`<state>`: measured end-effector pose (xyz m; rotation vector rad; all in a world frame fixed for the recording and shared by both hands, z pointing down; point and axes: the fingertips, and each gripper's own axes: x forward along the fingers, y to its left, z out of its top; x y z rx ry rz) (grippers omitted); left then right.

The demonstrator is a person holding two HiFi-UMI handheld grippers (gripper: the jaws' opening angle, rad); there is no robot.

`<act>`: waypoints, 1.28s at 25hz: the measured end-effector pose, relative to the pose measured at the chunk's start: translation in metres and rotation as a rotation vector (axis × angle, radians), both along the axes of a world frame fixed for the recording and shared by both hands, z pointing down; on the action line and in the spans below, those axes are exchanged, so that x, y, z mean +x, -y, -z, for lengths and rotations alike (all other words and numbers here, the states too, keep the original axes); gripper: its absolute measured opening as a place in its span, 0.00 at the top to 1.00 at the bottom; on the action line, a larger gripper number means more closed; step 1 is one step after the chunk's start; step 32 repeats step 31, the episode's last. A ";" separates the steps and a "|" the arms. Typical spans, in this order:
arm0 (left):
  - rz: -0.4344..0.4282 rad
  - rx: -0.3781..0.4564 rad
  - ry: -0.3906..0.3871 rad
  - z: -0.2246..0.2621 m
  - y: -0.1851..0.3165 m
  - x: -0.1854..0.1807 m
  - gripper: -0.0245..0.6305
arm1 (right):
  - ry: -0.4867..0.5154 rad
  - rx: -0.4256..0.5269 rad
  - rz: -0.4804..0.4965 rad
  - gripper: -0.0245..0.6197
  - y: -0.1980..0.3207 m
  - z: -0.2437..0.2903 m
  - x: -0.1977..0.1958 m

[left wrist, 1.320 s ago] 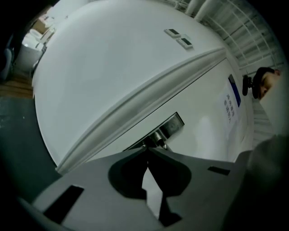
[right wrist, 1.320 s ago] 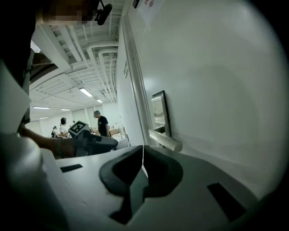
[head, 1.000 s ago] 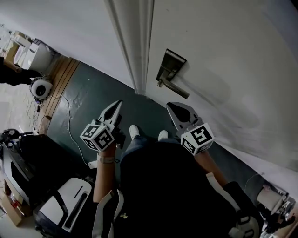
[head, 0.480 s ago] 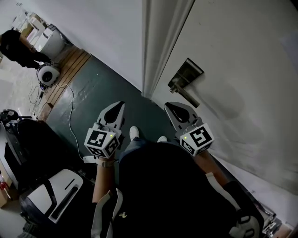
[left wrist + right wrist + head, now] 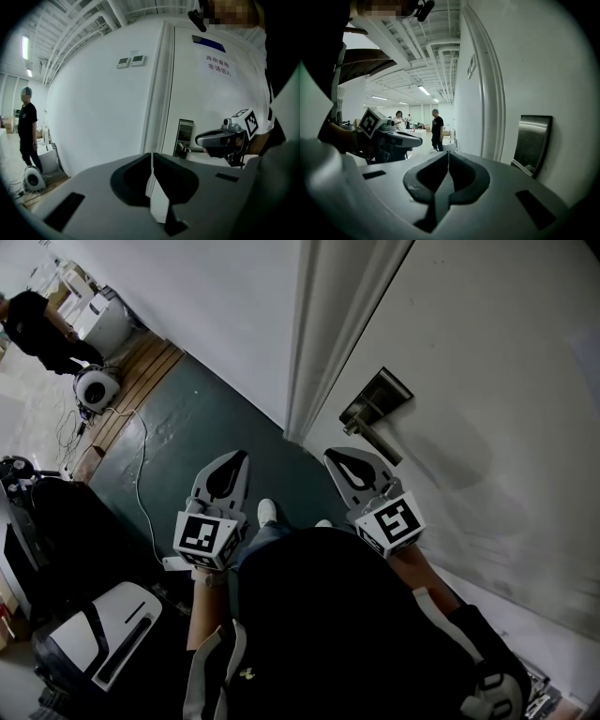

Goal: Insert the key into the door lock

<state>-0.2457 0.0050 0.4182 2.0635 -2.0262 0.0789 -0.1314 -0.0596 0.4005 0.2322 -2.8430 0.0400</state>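
Note:
The white door (image 5: 487, 381) fills the right of the head view, with a dark metal lock plate and lever handle (image 5: 377, 411) on it. The door frame (image 5: 323, 334) runs down the middle. My left gripper (image 5: 241, 457) is held low, to the left of the frame, jaws closed together with nothing seen between them. My right gripper (image 5: 331, 457) is just below and left of the handle, also shut. No key shows in any view. The left gripper view shows the lock plate (image 5: 184, 137) and the right gripper (image 5: 220, 139). The right gripper view has the plate (image 5: 533, 140) at right.
A dark green floor (image 5: 187, 427) lies below the door, with a white cable (image 5: 141, 486) across it. A round white appliance (image 5: 94, 388) and a person in black (image 5: 33, 322) stand at the far left. A black and white case (image 5: 103, 645) sits at bottom left.
The head view has swung, so the door and lock plate sit further right. Both grippers stay shut; the left has turned slightly and the right has shifted a little left.

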 end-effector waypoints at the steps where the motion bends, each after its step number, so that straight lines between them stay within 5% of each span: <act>1: 0.002 0.005 -0.004 0.002 0.000 0.000 0.95 | -0.001 0.003 0.001 0.94 0.000 0.001 0.000; 32: -0.034 -0.034 -0.043 -0.014 -0.002 0.012 0.95 | -0.014 -0.032 -0.035 0.94 -0.008 -0.011 0.012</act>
